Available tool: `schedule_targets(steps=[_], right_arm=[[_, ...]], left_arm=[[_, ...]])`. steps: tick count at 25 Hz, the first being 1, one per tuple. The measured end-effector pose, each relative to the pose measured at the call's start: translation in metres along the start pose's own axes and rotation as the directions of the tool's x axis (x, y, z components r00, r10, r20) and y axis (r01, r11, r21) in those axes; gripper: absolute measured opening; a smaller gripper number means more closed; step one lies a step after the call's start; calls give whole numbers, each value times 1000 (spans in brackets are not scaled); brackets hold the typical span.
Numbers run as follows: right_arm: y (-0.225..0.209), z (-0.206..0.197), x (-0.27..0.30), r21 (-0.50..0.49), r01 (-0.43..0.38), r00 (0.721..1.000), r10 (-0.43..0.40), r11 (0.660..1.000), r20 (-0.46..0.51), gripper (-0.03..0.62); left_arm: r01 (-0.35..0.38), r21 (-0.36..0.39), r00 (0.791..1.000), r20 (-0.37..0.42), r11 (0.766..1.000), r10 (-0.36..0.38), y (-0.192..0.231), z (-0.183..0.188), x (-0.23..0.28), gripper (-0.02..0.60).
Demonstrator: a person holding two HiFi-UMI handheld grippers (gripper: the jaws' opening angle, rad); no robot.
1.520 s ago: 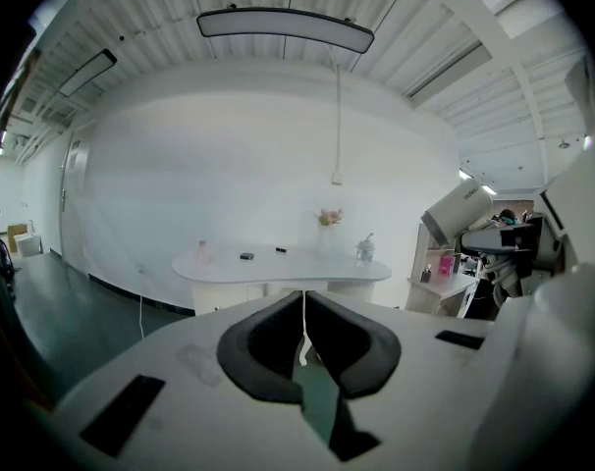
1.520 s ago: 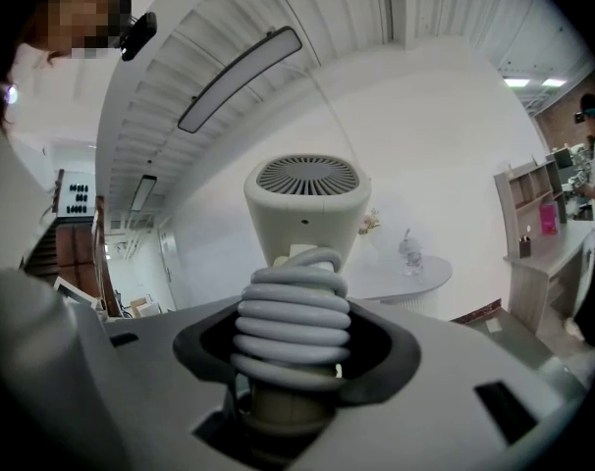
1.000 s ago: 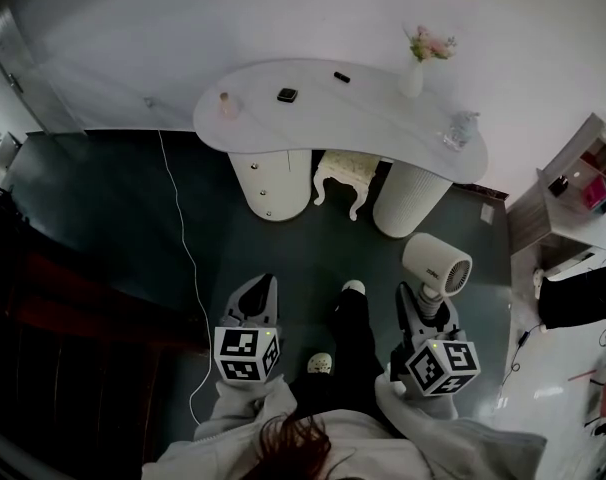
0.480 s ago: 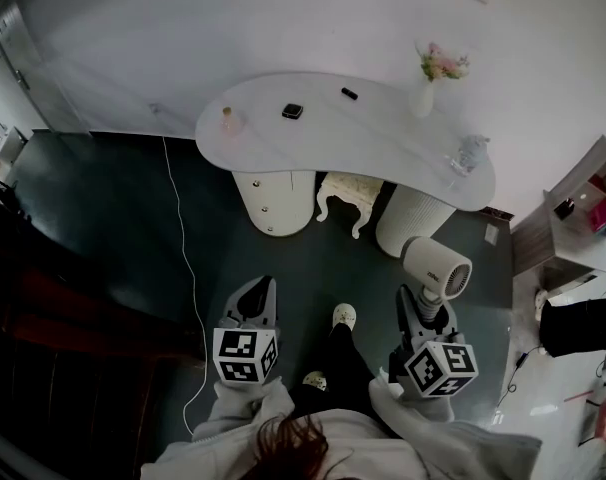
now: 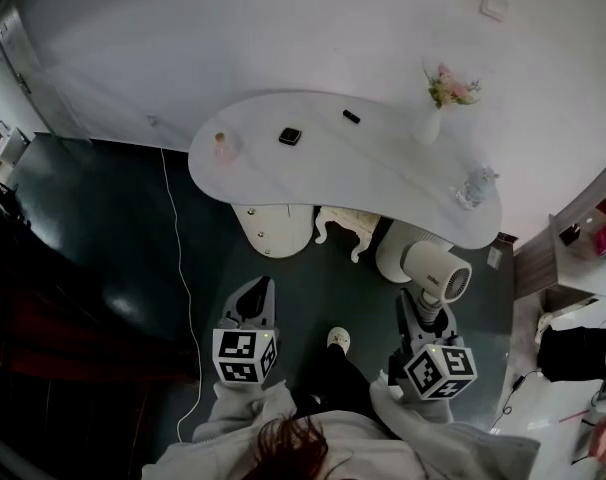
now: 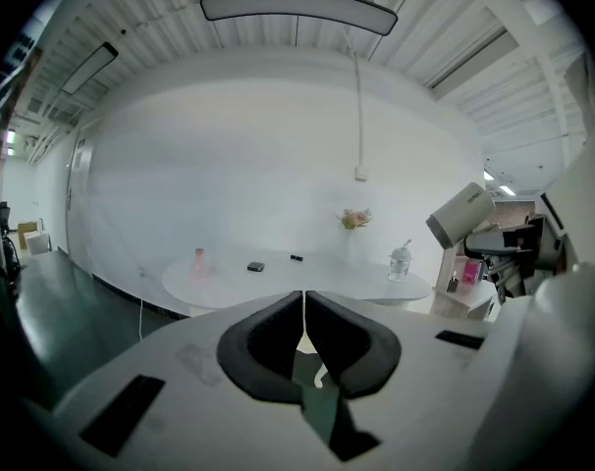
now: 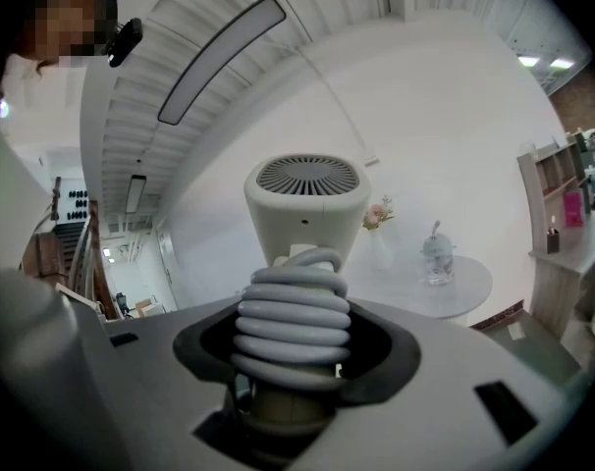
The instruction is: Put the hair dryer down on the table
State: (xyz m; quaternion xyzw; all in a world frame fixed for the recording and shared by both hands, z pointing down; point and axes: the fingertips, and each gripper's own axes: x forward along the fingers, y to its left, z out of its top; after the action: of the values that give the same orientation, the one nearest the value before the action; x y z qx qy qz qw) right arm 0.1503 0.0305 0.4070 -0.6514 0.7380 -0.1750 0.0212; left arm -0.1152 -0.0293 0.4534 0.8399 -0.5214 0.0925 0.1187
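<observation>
Gripping the cream cord-wrapped hair dryer, your right tool needed a steady carry to the white kidney-shaped surface at twelve o'clock.

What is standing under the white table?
A drawer pedestal, a small white stool and a round pedestal, which the hair dryer partly covers. The tabletop hides their upper parts.

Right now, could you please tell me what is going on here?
A person stands on the dark floor facing a curved white table, with tongs in each hand. The right tongs are closed on the cord-wrapped handle of a cream hair dryer, held upright in the air. The left tongs are shut and empty. The dryer has not yet been set down on the table.
</observation>
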Motion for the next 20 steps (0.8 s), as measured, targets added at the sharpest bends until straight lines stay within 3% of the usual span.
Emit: schedule_targets(steps=[11,20], right_arm=[[-33,22,78,-1,-46,998,46,999,-42,284],[-59,38,132,-8,-99,994,98,995,-37,284]], left_arm=[[-27,-11,999,-19,1000,27,3,19,74,20],[-83,-11,996,13,997,83,8,35,123,20]])
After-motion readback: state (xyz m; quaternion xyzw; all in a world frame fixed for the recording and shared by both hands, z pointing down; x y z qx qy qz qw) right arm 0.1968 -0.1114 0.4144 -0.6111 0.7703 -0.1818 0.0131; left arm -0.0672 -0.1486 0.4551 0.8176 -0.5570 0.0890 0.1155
